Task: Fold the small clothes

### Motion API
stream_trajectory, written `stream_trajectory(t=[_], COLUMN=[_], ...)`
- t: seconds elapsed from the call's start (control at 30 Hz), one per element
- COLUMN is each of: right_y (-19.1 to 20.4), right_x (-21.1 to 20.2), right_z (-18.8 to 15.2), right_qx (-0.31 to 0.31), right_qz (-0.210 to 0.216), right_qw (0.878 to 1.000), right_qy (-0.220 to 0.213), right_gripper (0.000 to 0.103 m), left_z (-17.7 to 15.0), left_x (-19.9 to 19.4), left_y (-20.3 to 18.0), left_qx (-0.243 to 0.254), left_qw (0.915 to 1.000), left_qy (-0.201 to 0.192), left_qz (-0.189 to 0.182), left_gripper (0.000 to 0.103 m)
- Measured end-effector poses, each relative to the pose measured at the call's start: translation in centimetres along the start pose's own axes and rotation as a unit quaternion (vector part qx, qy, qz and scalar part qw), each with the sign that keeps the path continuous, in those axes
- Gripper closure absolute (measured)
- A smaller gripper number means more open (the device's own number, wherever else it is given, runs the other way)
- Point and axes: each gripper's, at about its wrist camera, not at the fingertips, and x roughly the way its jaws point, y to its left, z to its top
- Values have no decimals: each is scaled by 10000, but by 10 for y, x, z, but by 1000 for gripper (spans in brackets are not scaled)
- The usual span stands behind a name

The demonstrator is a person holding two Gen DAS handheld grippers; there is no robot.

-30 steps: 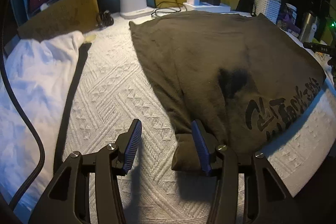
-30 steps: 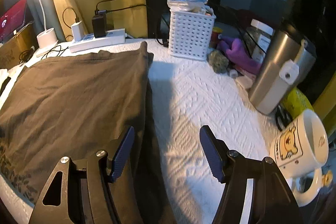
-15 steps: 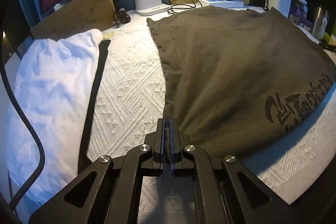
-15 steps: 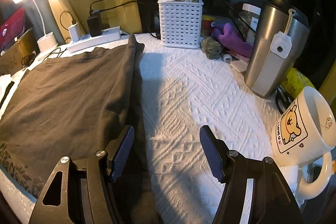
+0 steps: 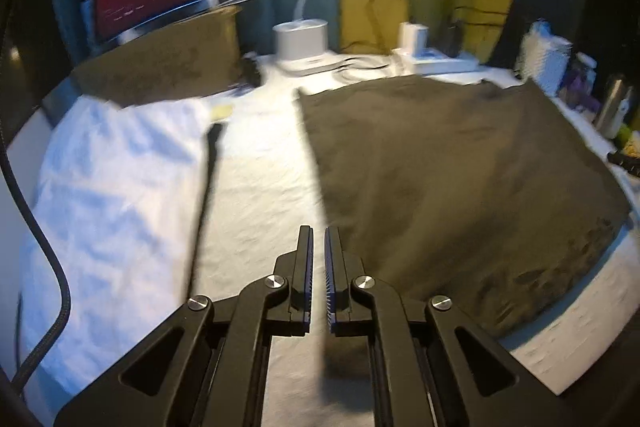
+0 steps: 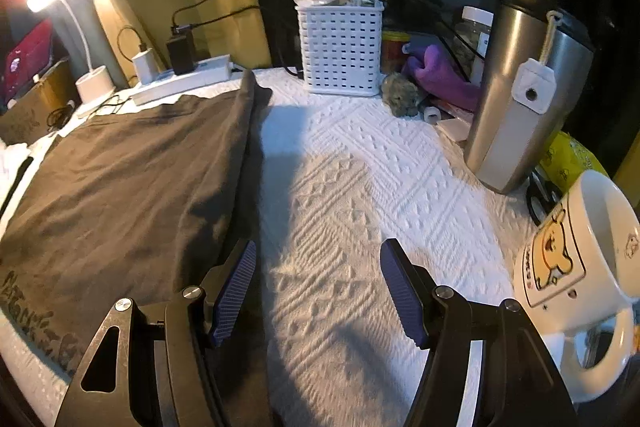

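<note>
A dark olive T-shirt (image 5: 460,167) with black print lies spread on the white textured table cover (image 5: 260,187). My left gripper (image 5: 318,239) is shut on the shirt's near left edge, and the fabric runs from the jaws out to the right. The left wrist view is blurred. In the right wrist view the same shirt (image 6: 120,167) fills the left side. My right gripper (image 6: 318,267) stands open just above the cover. Its left finger (image 6: 236,287) is over the shirt's right edge, and nothing is between the pads.
A white garment (image 5: 112,187) and a black strap (image 5: 206,195) lie left of the shirt. A steel tumbler (image 6: 516,99) and a bear mug (image 6: 580,267) stand at the right. At the back are a white basket (image 6: 340,51), a power strip (image 6: 184,83) and a lamp base (image 5: 300,39).
My left gripper closed on the shirt's near left edge, then rose and drew back with it. The right gripper slid to the right and stayed open.
</note>
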Motion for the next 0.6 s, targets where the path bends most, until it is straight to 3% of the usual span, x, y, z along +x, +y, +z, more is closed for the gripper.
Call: stream_trajectory(t=[0.03,0.1,0.23,0.43,0.5,0.57,0.6], right_y=[0,2,9,29,35,41,42], right_x=[-5,-14,-24,-37,-36,-30,-27], right_z=[-6,-20,-44,-61,-63,-65,-65], right_qx=[35,107,68,9,-60,-185,-237], right_qz=[55,179,260,416,449,266,194], right_qw=[10000,9997,9993,9987,9986,9988,9988], right_qy=[-1,89,256,283,290,360,381], right_gripper=[37,54,58,60,63,66,72], left_z=[2,5,4,5,3,-1,-4], left_x=[2,10,28,37,38,39,40], left_y=[-5,-23,-62,-90,-93,-93,-92], left_qx=[22,137,552,855,885,892,879], left_qw=[9999,9991,9940,9884,9877,9870,9871], left_qy=[10,72,310,506,535,592,635], left_qz=[-104,-390,-895,-1146,-1176,-1194,-1180], left_gripper=[98,98,97,92,81,80,80])
